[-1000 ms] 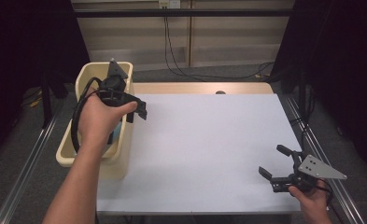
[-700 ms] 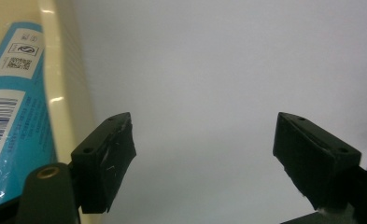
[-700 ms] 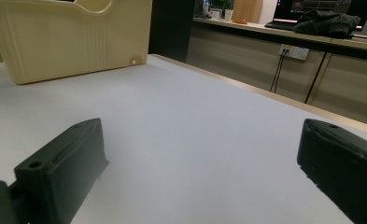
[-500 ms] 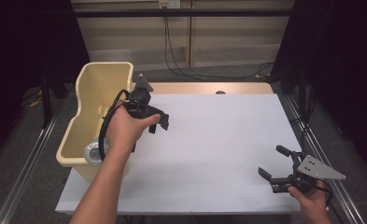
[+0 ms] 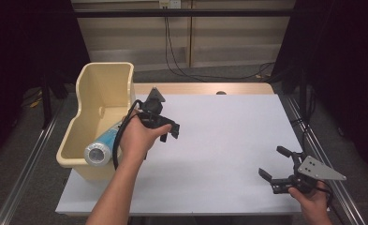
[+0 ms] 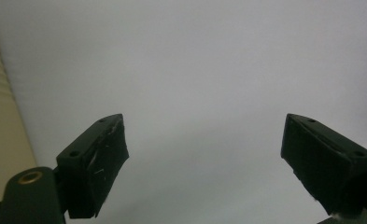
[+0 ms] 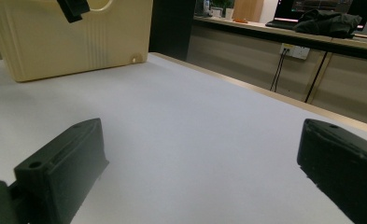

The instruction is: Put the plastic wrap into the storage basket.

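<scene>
A cream plastic bin (image 5: 102, 89) stands at the table's left edge. Inside it lies a light-blue cylinder (image 5: 102, 144) with a grey end cap, on its side. My left gripper (image 5: 170, 131) hovers just right of the bin over the white table, open, with nothing between its fingers (image 6: 95, 163). My right gripper (image 5: 275, 166) is at the front right corner of the table, low over the surface, open and empty; its fingers (image 7: 59, 172) stand wide apart. The bin's wall (image 7: 69, 42) appears far off in the right gripper view.
The white table top (image 5: 228, 140) stretches between the two grippers. A wooden strip (image 5: 205, 88) edges its far side. Metal rails (image 5: 27, 154) run along both sides. Cables (image 5: 172, 51) hang behind the table.
My left gripper has come out of the bin and moved right and forward over the table, leaving the blue cylinder lying inside. The right gripper has stayed put.
</scene>
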A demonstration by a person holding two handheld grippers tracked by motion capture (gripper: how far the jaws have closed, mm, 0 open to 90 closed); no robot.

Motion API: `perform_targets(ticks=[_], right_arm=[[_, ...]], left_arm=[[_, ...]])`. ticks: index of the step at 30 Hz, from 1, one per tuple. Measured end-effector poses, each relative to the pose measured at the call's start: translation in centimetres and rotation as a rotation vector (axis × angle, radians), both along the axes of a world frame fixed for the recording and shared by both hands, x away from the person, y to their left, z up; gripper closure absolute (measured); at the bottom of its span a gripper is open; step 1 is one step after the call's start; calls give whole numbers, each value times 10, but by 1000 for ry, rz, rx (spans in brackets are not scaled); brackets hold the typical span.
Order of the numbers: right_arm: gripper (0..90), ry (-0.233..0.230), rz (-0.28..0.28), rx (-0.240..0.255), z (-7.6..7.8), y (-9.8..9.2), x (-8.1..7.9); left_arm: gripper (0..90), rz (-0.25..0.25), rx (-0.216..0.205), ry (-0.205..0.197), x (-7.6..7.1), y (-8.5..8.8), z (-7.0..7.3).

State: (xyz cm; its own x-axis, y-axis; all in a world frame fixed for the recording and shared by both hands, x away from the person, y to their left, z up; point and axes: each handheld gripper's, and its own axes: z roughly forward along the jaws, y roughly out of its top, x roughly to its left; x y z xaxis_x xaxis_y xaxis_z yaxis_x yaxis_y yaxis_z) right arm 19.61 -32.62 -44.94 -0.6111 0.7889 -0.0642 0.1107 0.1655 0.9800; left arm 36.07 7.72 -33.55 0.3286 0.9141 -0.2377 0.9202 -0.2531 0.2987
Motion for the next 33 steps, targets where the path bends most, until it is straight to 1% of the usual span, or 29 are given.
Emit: perform_targets(ticks=[3,4,8,11,13,15,16,18,19,23,26,28,30,31,32,33], right_arm=[[5,1,0,0,0,0,0],[5,1,0,0,0,0,0],[5,2,0,0,0,0,0],[5,0,0,-3,0,0,0],[5,-1,0,-4,-1,0,1],[5,2,2,-2,-1,0,1],[5,3,1,1,-1,0,1],[5,-1,2,-7,-1,0,1],[5,0,0,-3,-1,0,1],[5,-1,-3,-1,0,-1,1],[5,1,-1,-4,0,-1,0],[5,1,3,-9,-1,0,1],[5,0,3,-14,-1,1,1],[5,0,6,-17,-1,1,1],[5,0,6,-17,-1,1,1],[5,0,6,-19,-1,1,1]], left_arm=[[135,-5,-6,3,-1,-3,-8],[135,-9,-3,-2,-1,-4,-10],[134,-24,4,7,-3,-9,-19],[132,-34,2,13,-4,-12,-25],[131,-36,7,4,-5,-14,-29],[129,-36,7,5,-6,-15,-33],[127,-42,6,-5,-7,-16,-35],[122,-46,5,-10,-9,-18,-38],[122,-53,4,-9,-10,-19,-40],[117,-63,8,-26,-14,-22,-49],[118,-71,12,-27,-17,-24,-57],[118,-73,2,-34,-20,-24,-62],[118,-90,-8,-43,-21,-24,-66],[98,-91,-15,-45,-22,-24,-70],[98,-93,-10,-38,-22,-24,-72],[95,-94,-15,-46,-23,-24,-75]])
